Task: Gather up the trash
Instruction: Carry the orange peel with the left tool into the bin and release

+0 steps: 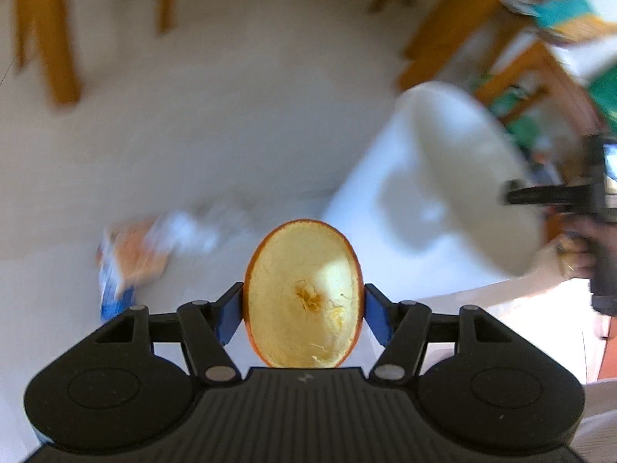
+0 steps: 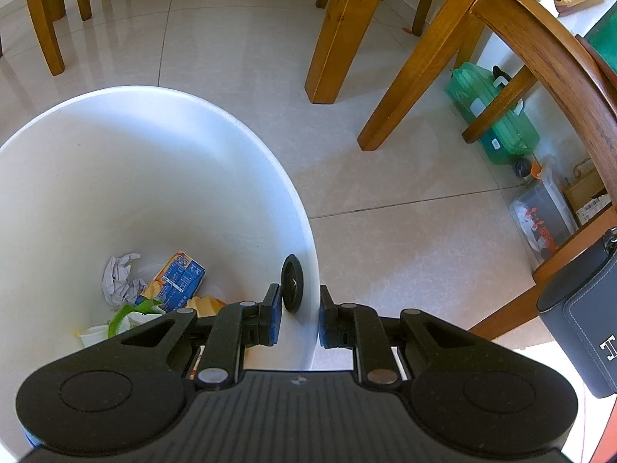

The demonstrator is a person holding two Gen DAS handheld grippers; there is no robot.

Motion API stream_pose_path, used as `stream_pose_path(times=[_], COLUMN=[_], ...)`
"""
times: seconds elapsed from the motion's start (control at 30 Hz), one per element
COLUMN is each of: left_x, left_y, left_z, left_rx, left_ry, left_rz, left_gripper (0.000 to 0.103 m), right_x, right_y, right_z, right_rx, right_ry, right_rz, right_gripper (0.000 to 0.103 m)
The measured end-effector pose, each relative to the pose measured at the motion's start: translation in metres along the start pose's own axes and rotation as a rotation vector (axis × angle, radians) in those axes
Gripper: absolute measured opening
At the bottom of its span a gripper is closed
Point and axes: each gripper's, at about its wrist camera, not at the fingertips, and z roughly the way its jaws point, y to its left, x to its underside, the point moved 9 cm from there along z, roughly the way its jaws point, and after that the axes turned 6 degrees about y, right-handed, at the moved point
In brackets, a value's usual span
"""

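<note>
A: Left wrist view?
B: The left tool (image 1: 304,310) clamps a hollow orange peel half (image 1: 304,293); a blurred blue-orange carton (image 1: 123,266) lies ahead-left, the white plastic bin (image 1: 455,177) ahead-right.
A: Right wrist view?
B: The right tool (image 2: 299,318) pinches the bin's rim (image 2: 308,270); crumpled white paper (image 2: 119,279) and a carton inside, wooden legs (image 2: 339,34) beyond.

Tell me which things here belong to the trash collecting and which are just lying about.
Job:
- orange peel half, clamped in the left gripper
- white bin, wall pinched by the right gripper
- blue carton and crumpled paper already inside

Lying about:
- green case
- chair legs
- black leather bag
</note>
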Motion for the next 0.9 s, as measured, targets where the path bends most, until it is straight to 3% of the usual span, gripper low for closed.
stream_pose_path(times=[0.13, 0.3, 0.37, 0.43, 0.63, 0.9], left_x=[-0.042, -0.080, -0.089, -0.095, -0.093, -0.081], left_y=[-0.063, -0.124, -0.144, -0.153, -0.150, -0.095], left_z=[-0.033, -0.035, -0.031, -0.026, -0.020, -0.025], left_rx=[0.066, 0.125, 0.144, 0.111, 0.034, -0.067], left_ry=[-0.083, -0.174, -0.206, -0.235, -0.206, -0.180], left_rz=[0.149, 0.244, 0.275, 0.306, 0.329, 0.255], left_gripper=[0.064, 0.067, 0.077, 0.088, 0.089, 0.089], right_x=[0.001, 0.001, 0.001, 0.001, 0.000, 0.000], right_y=[0.000, -0.001, -0.002, -0.002, -0.004, -0.003], right_z=[0.000, -0.001, -0.001, -0.001, 0.000, 0.003], right_rx=[-0.003, -0.004, -0.003, -0.009, -0.013, -0.026], right_ry=[0.000, -0.001, 0.000, 0.002, 0.004, 0.008], right_rz=[-0.002, -0.001, -0.004, 0.000, 0.001, 0.010], right_gripper=[0.021, 0.021, 0.021, 0.021, 0.021, 0.021])
